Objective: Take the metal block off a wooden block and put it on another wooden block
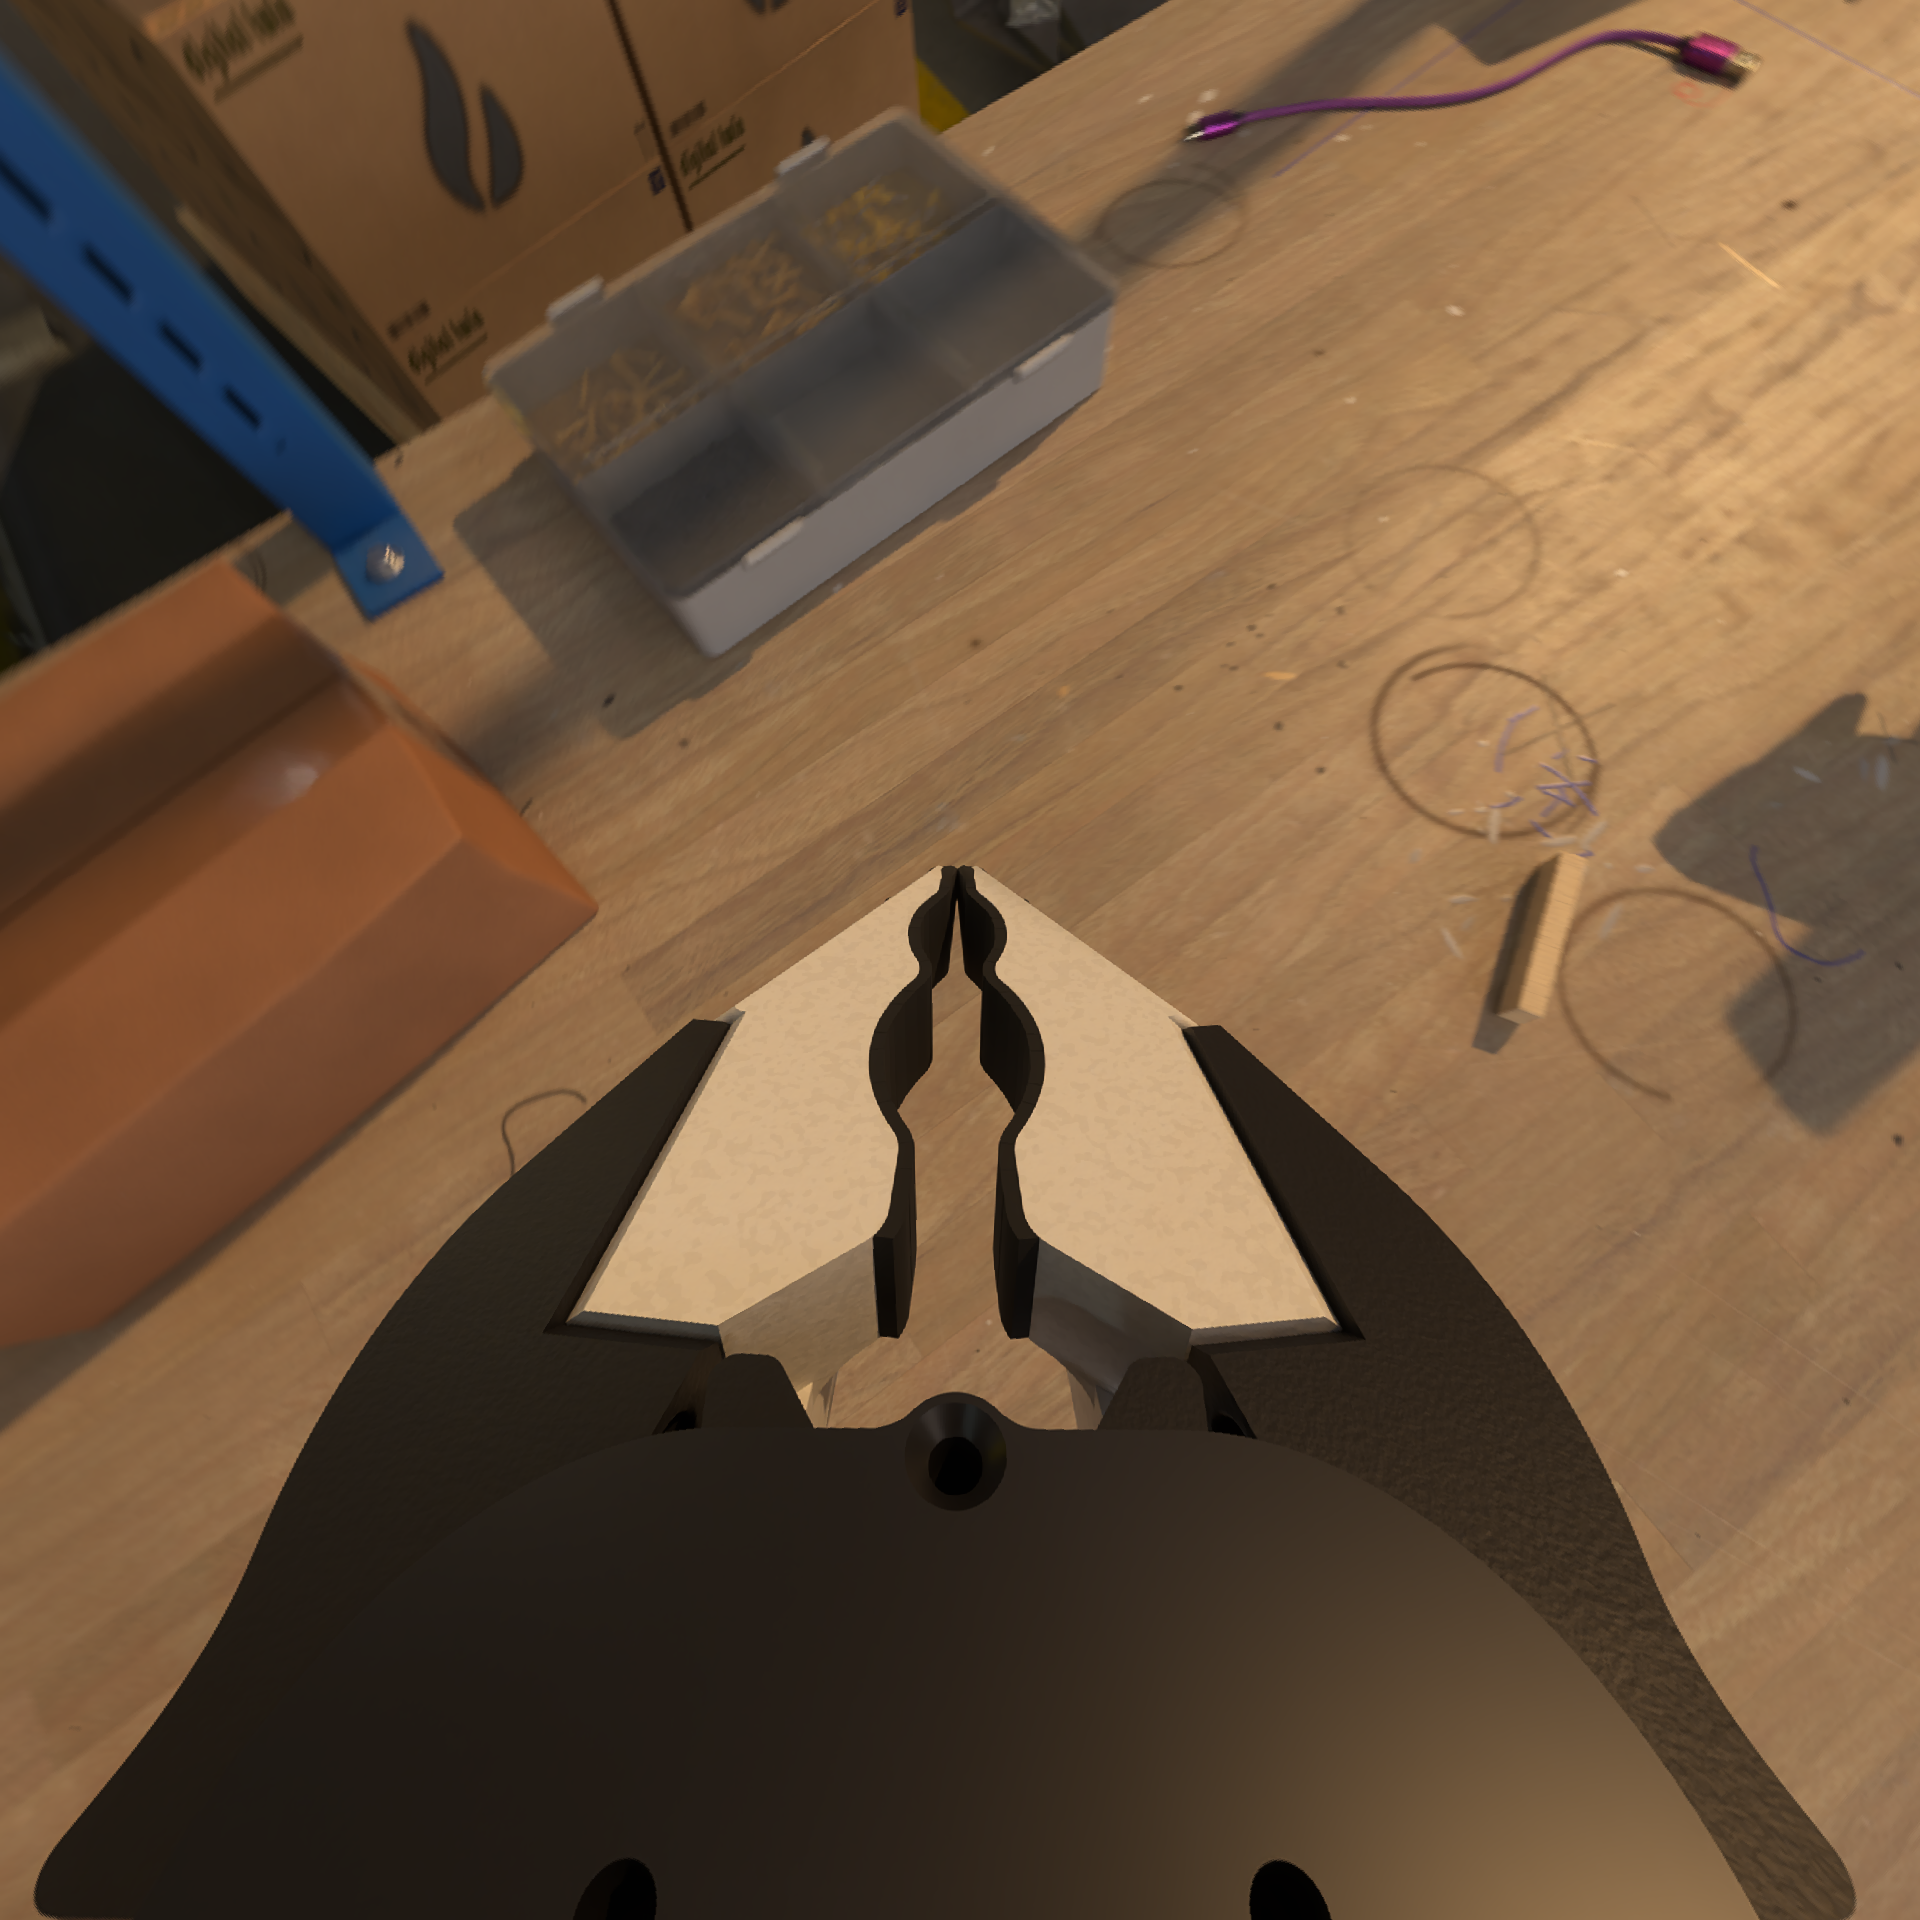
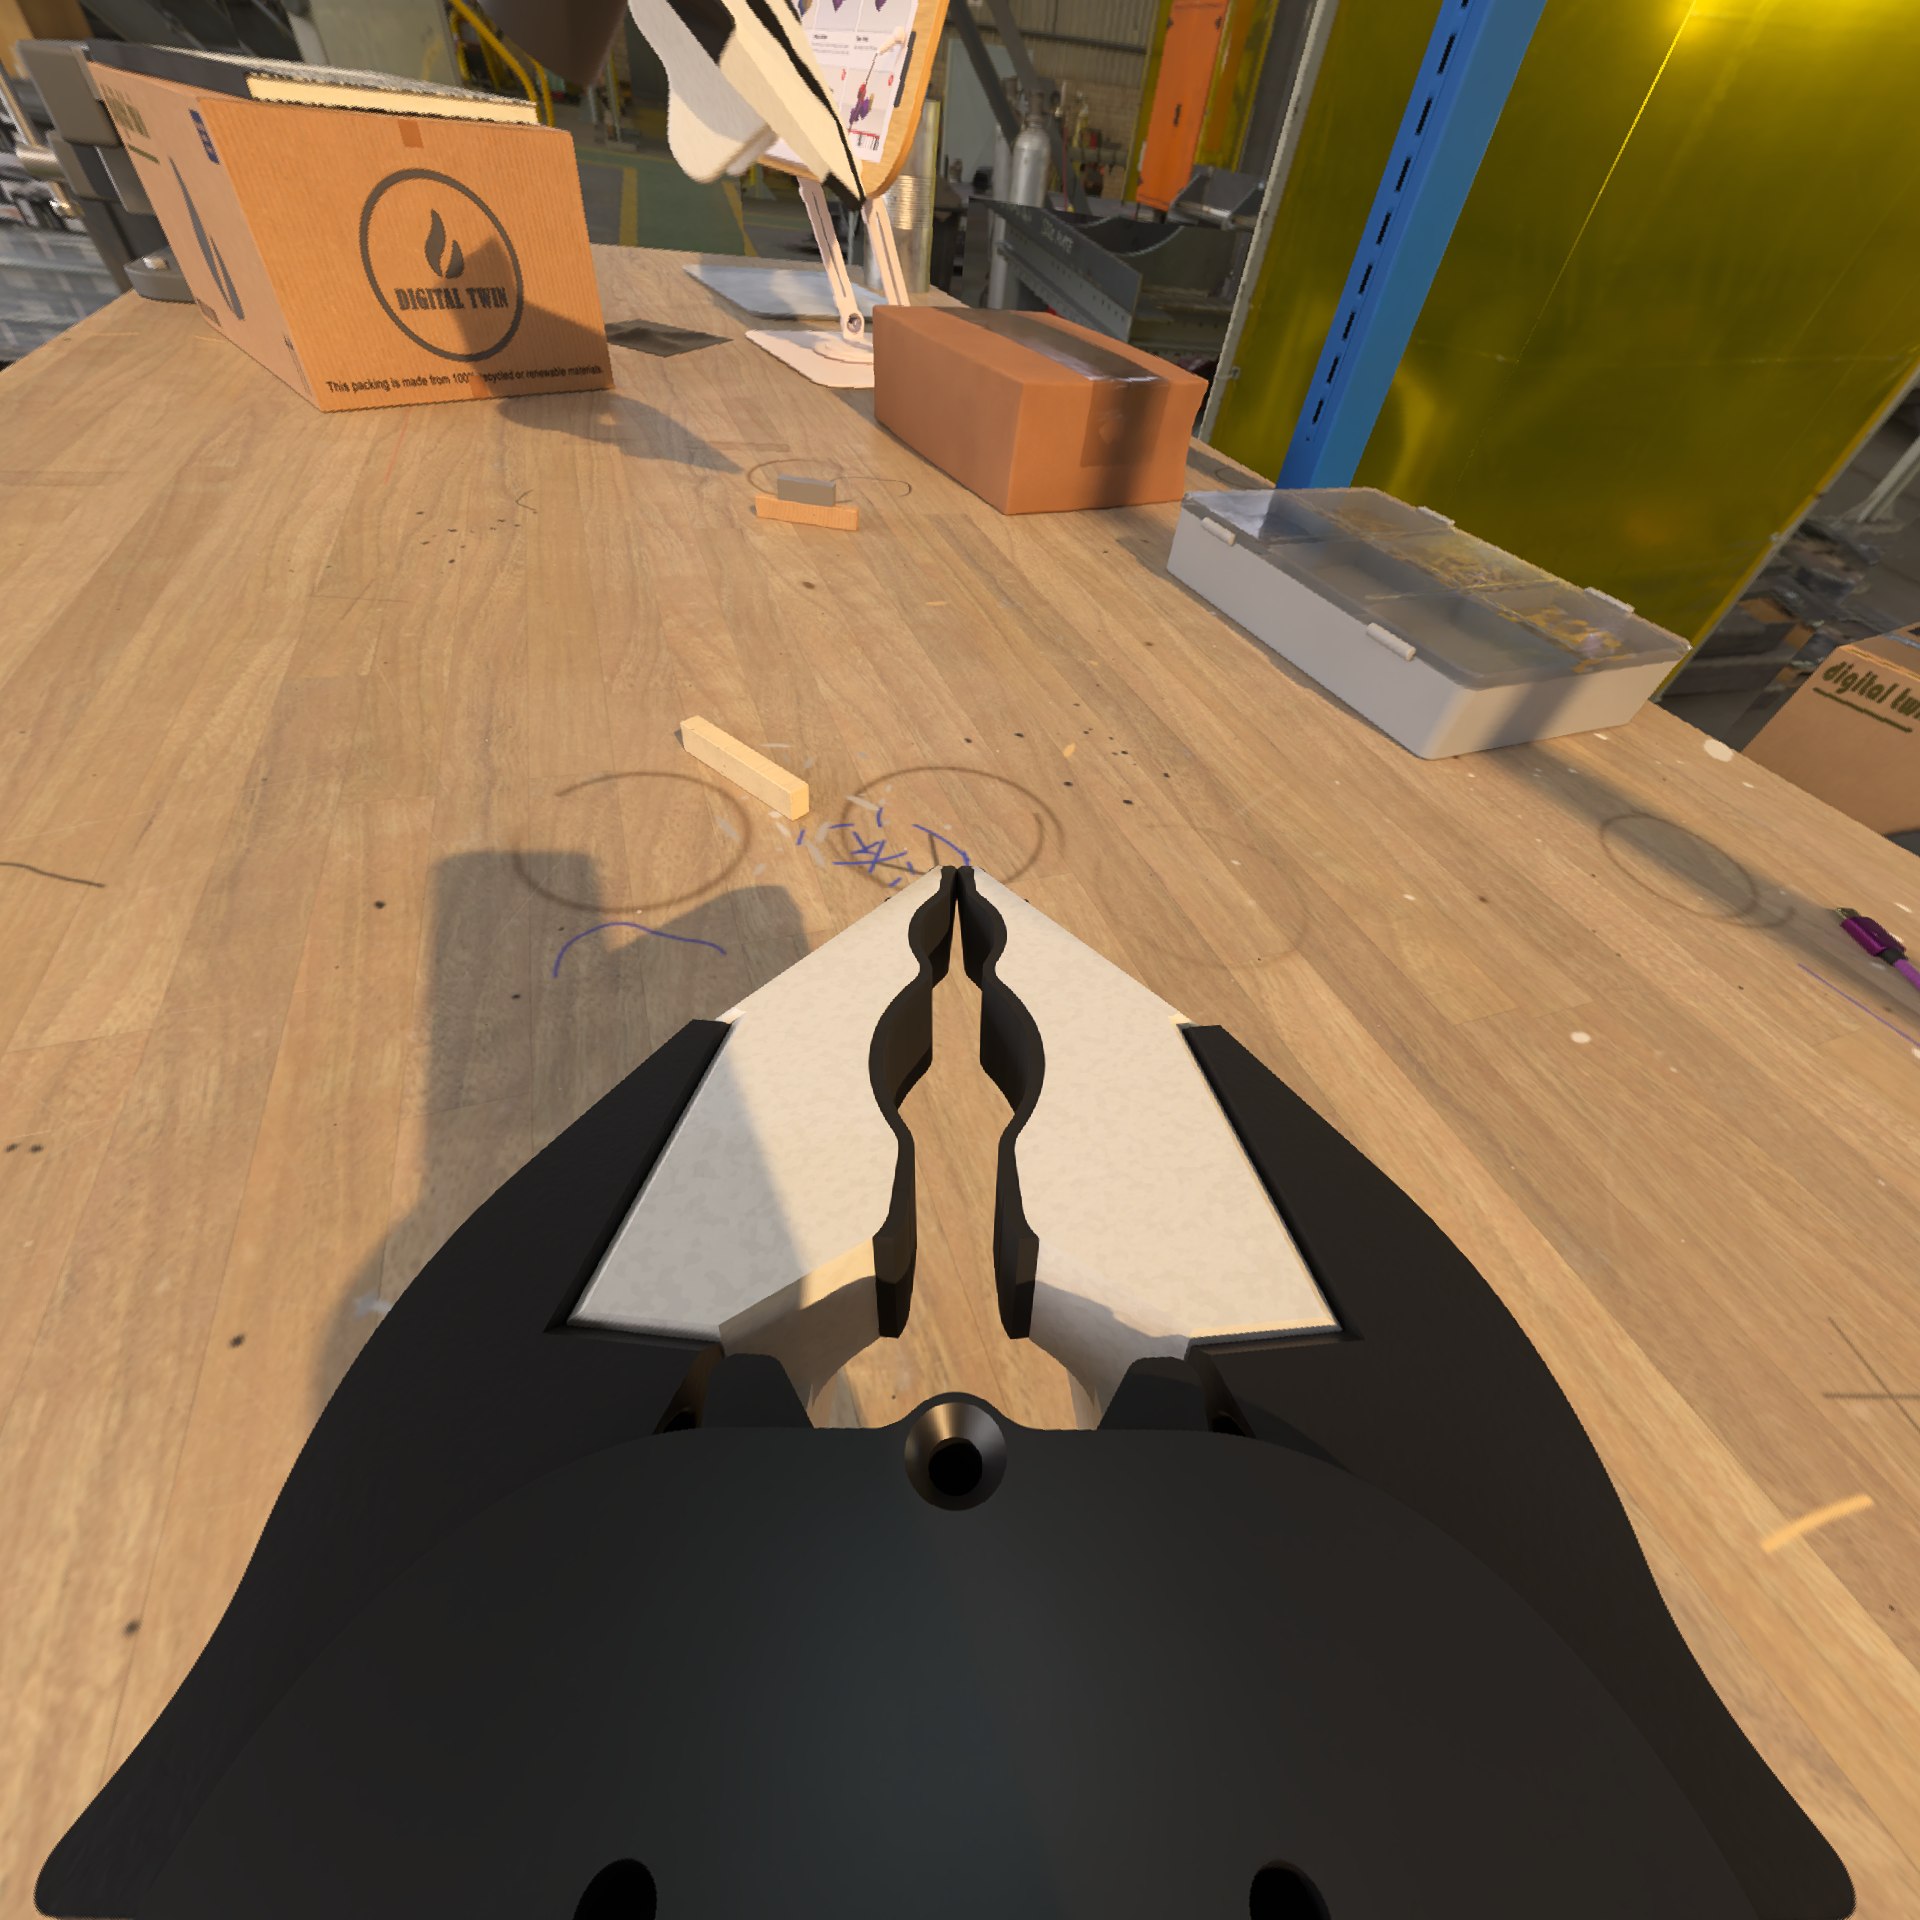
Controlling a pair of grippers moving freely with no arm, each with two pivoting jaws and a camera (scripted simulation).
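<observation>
In the right wrist view, a small grey metal block (image 2: 806, 488) sits on an orange-tan wooden block (image 2: 806, 512) far ahead on the workbench. A pale wooden block (image 2: 744, 766) lies alone, nearer, just ahead and left of my right gripper (image 2: 957, 873), which is shut and empty. The left gripper shows at the top of this view (image 2: 748, 94), high above the table. In the left wrist view, my left gripper (image 1: 957, 873) is shut and empty, and the pale wooden block (image 1: 1540, 938) lies to its right. The metal block is not in that view.
A grey compartment box with a clear lid (image 2: 1423, 613) (image 1: 800, 374) lies at the right. A brown taped box (image 2: 1034, 405) (image 1: 208, 935) sits behind the metal block. A cardboard box (image 2: 364, 239) stands far left. A purple cable (image 1: 1475, 88) lies on the workbench (image 2: 312, 727).
</observation>
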